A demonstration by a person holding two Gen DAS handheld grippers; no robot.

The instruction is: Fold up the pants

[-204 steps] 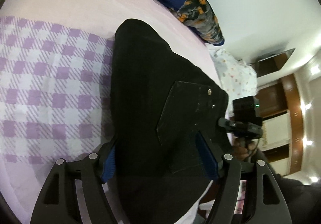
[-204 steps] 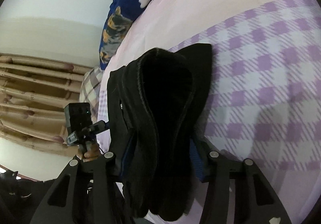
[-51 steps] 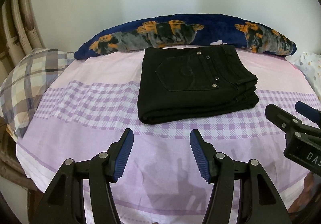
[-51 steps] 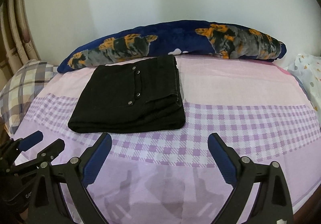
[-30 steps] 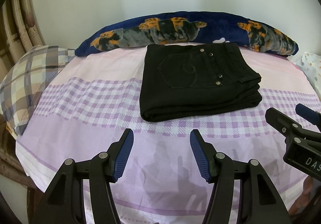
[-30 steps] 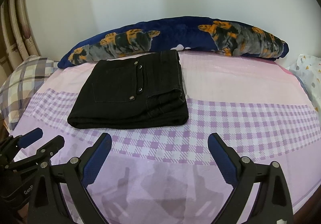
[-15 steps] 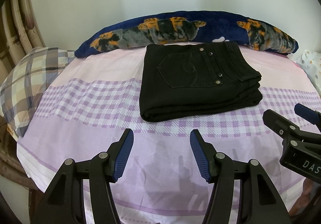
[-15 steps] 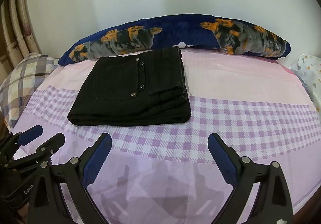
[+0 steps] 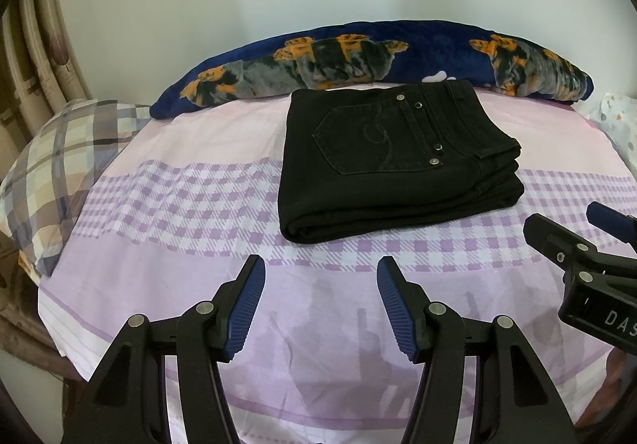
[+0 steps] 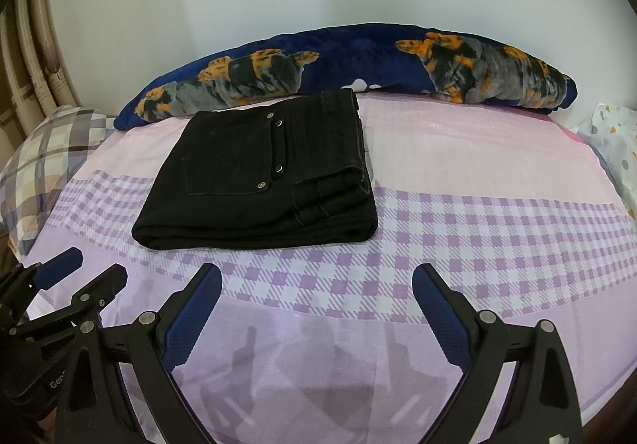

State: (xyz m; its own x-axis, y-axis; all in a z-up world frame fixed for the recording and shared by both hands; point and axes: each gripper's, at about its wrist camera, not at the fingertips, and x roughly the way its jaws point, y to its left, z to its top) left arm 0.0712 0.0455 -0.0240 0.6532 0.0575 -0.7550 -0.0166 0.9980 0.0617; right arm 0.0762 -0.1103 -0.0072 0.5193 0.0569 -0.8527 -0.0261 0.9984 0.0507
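- The left wrist view looks forward and slightly down along the parted fingers of the left gripper (image 9: 320,304), from near the bed's front edge, facing the wall at 12 o'clock.
- The right wrist view does likewise past the right gripper (image 10: 316,308), from a spot further right.
- Both share the folded black pants (image 9: 394,161) (image 10: 266,173), purple checked bedsheet (image 9: 179,201) (image 10: 477,229) and blue pillow (image 9: 358,54) (image 10: 358,54).
- Each gripper shows at the other view's edge: 3 o'clock and 8 o'clock.
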